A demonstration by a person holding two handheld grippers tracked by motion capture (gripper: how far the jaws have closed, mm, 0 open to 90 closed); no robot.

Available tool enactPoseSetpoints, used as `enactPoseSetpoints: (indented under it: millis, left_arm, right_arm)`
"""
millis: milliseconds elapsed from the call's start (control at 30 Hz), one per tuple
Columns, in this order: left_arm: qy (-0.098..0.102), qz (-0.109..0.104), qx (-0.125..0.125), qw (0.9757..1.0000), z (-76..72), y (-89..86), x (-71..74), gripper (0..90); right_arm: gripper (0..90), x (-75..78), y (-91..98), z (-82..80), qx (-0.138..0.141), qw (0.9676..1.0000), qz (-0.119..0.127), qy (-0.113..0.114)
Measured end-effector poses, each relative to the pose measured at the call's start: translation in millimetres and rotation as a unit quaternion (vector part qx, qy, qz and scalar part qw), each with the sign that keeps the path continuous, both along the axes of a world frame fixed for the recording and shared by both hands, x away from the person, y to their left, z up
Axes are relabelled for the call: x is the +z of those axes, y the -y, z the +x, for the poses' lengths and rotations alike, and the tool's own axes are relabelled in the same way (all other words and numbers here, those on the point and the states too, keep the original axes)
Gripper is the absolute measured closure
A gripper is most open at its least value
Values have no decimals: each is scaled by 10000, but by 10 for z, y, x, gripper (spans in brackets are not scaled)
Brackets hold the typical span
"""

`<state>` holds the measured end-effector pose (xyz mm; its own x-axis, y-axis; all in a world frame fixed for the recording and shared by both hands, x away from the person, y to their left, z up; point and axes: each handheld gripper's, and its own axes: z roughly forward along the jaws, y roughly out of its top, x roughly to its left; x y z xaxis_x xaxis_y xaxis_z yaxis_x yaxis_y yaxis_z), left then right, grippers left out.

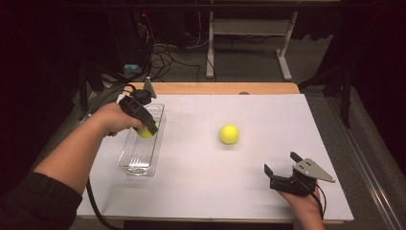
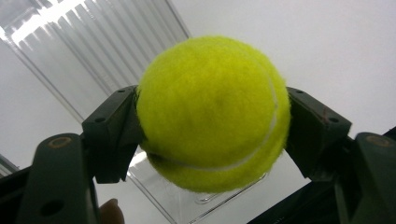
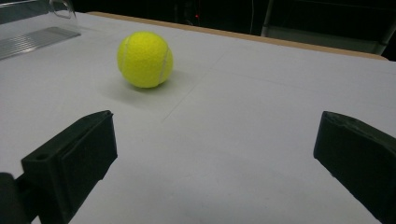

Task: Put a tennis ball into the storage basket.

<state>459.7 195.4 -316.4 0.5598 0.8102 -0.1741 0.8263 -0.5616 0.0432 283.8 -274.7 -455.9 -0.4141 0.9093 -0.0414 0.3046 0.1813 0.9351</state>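
Over the clear tray, left hand-held gripper is clamping a tennis ball; right hand-held gripper is sitting wide open on the surface, second ball lying mid-surface.

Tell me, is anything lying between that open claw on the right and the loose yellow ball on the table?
Nothing: bare white table runs from the right gripper to the tennis ball, clearest in the right gripper view.
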Motion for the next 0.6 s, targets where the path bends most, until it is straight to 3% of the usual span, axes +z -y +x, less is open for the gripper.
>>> enactPoseSetpoints:
  millis: [600]
  left_arm:
    - [42, 172, 492, 9986, 83, -339, -8, 272]
  right_arm:
    - [0, -6, -4, 2, -9, 10000, 0, -4]
